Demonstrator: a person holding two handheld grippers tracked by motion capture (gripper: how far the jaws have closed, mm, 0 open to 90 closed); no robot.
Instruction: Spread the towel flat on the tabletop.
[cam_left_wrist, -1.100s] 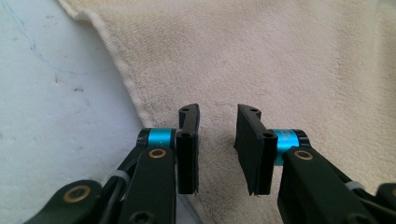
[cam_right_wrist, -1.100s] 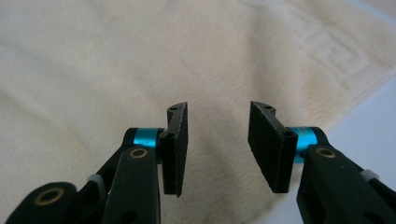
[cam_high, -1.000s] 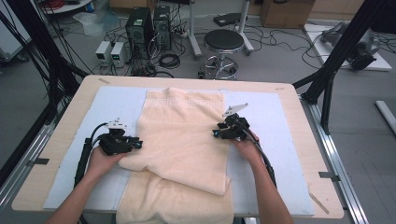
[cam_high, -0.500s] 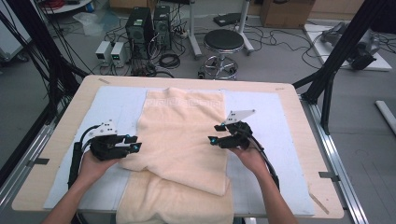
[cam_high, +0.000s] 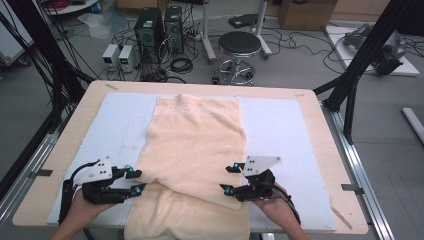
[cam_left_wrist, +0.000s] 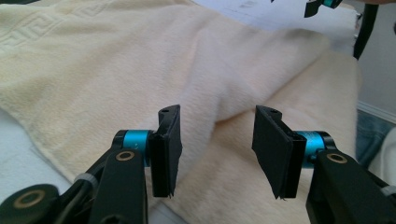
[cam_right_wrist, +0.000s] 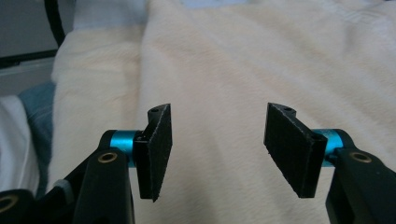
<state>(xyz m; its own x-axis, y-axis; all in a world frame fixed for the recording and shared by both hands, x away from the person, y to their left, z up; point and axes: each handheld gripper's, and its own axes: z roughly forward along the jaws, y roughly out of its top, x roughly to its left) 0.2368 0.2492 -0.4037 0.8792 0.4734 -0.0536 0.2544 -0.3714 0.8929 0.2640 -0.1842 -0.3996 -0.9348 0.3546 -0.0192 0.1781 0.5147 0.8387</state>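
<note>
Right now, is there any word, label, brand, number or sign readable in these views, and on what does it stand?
No readable text in any view.
Towel: a woven key-pattern border at its far end, ornament and not lettering.
Computer towers and the small boxes on the floor beyond the table: any markings are too small and blurred to read.

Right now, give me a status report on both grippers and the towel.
Left gripper and right gripper open, jaws just been opening, nothing between them. Towel flat, near end folded over. Nothing in the way.
</note>
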